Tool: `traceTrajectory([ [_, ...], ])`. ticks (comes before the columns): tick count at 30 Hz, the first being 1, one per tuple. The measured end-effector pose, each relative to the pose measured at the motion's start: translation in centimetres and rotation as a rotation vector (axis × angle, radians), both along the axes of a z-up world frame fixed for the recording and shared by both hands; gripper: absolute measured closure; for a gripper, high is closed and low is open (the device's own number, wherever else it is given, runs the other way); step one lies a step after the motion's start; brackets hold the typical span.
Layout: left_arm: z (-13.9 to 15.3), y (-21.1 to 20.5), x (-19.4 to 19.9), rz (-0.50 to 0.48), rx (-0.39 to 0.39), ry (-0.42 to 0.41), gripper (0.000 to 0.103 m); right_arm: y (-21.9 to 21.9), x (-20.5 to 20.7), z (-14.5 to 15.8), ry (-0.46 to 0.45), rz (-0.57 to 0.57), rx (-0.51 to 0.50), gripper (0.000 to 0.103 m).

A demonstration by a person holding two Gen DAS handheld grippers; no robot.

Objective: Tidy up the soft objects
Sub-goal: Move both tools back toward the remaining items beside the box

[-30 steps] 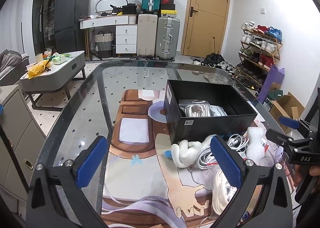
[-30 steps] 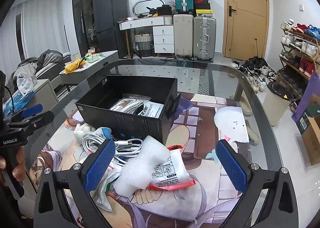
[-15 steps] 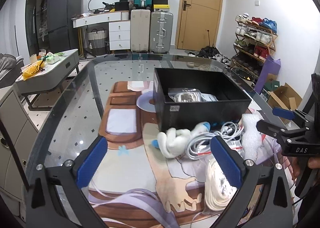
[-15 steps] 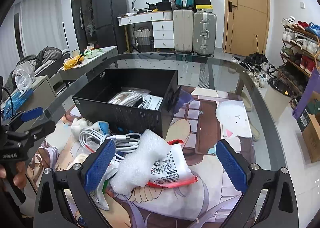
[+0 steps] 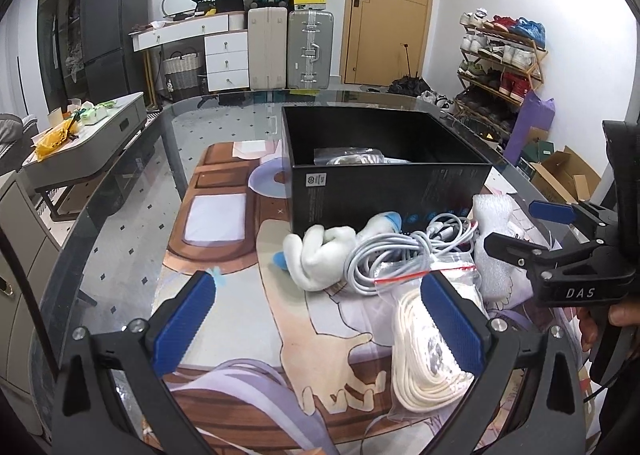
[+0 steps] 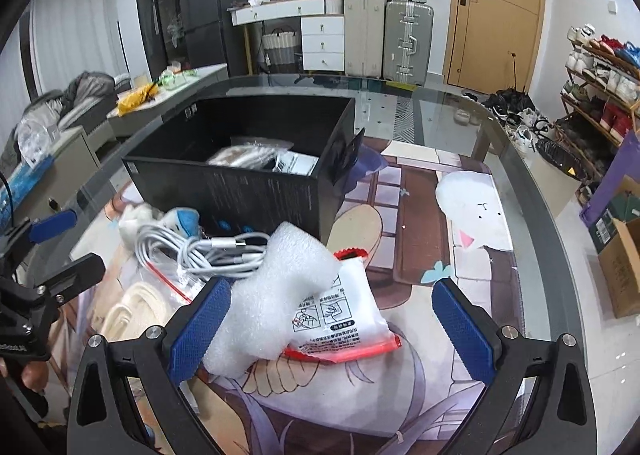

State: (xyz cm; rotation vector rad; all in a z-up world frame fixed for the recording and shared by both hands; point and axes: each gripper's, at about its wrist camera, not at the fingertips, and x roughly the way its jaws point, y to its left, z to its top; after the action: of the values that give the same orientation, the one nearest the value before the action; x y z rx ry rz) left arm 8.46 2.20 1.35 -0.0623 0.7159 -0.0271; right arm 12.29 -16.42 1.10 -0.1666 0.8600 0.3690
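Even, fairly bright indoor light fills both fisheye views, with soft shadows and little contrast. The oval glass-topped table [image 5: 132, 183] carries pale reflections and mild glare along its far rim. Straight lines bow strongly toward the edges, corners fall into black vignette, and focus stays crisp throughout.
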Motion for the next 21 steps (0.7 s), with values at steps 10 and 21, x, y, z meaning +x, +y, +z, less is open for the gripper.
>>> traceTrajectory([
  [10, -0.5, -0.4, -0.1, 0.000, 0.016, 0.014, 0.000, 1.8, -0.2, -1.3, 0.029, 0.017, -0.084, 0.001],
  [21, -0.9, -0.5, -0.3, -0.002, 0.020, 0.017, 0.000, 1.5, -0.8, -0.4, 0.008, 0.036, -0.064, 0.019],
])
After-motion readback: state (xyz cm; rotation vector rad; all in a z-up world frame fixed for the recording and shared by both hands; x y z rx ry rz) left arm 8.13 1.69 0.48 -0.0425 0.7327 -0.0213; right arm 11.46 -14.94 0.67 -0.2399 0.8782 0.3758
